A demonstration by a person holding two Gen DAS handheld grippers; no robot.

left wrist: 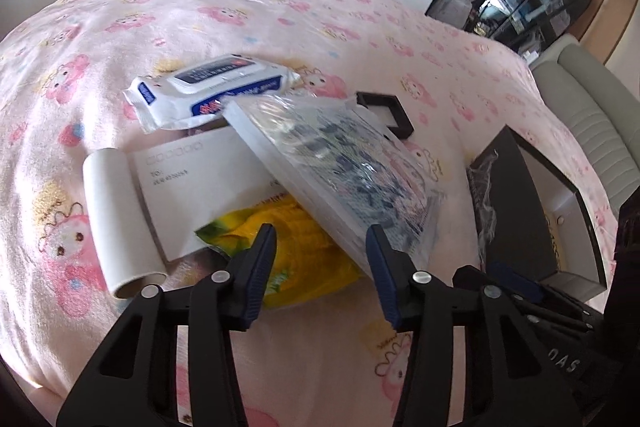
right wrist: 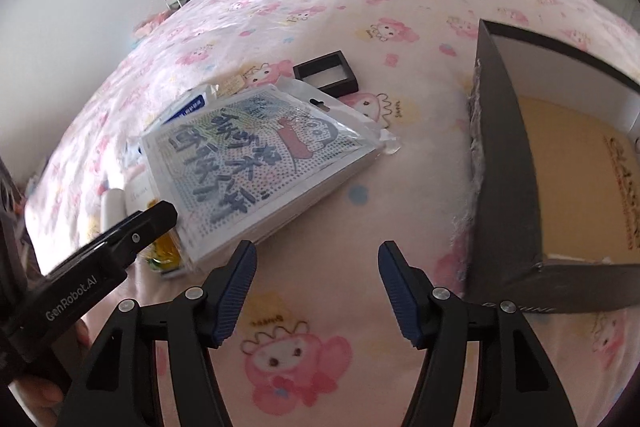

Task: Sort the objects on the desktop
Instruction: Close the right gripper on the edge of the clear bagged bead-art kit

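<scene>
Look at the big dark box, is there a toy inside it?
No, the big dark box shows only its bare tan floor and white inner walls in the right wrist view.

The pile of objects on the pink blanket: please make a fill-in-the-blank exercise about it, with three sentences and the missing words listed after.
1. The plastic-wrapped picture kit lies tilted on top of a snack bag whose colour is ____.
2. The large dark box stands open, and the things sorted into it so far number ____.
3. Both the left tongs and the right tongs are ____ and hold nothing.

Missing words: yellow; none; open
</scene>
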